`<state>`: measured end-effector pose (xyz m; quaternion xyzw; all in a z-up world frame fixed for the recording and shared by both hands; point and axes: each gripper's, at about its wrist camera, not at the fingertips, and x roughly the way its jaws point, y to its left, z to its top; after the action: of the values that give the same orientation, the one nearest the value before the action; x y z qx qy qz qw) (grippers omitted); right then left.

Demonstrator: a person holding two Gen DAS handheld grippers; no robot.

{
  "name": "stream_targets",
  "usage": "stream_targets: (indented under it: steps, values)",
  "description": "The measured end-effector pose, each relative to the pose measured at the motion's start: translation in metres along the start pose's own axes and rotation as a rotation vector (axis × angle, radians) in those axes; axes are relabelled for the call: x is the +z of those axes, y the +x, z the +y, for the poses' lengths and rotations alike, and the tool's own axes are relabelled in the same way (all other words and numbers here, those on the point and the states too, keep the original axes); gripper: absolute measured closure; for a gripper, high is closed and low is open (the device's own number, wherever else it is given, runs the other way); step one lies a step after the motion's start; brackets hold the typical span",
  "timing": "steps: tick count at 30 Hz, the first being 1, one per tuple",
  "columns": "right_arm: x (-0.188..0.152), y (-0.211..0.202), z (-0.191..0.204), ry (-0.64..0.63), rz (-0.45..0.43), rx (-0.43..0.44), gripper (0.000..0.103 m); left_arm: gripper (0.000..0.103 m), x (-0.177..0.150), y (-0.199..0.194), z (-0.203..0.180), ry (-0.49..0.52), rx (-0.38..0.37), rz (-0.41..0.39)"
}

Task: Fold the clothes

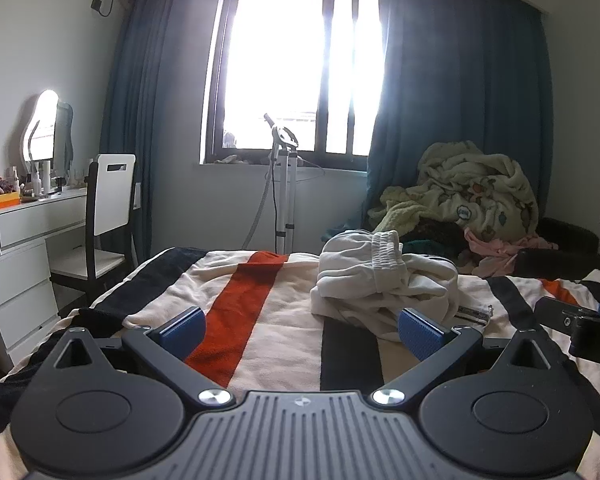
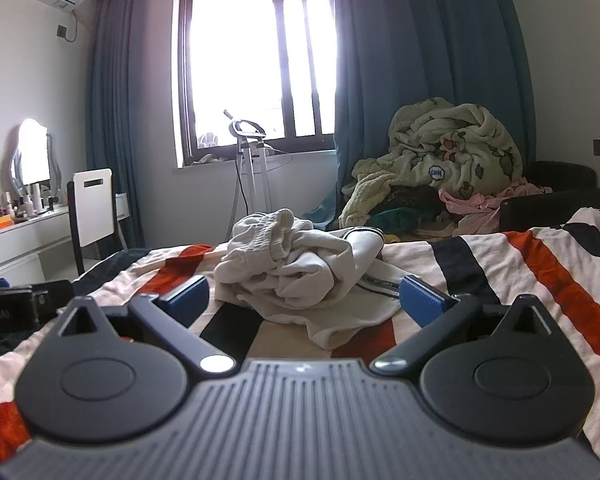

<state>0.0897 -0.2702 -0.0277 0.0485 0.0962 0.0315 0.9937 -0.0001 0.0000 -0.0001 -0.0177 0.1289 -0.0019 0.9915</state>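
Only a "D" shows legibly, on the right gripper [image 1: 596, 340].

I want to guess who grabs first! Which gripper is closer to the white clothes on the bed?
Right, probably. The right gripper faces the white clothes head-on, its open fingers framing them. The left gripper points past their left side.
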Motion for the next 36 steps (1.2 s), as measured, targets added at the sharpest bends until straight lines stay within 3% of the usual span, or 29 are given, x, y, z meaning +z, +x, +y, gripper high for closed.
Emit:
stream_targets:
  steps: [36]
  values:
    - [-0.0046, 0.0060, 0.0026, -0.009, 0.018, -0.008, 0.000, 0.000, -0.0011, 0.0034, -0.0018, 0.030, 0.032, 0.019]
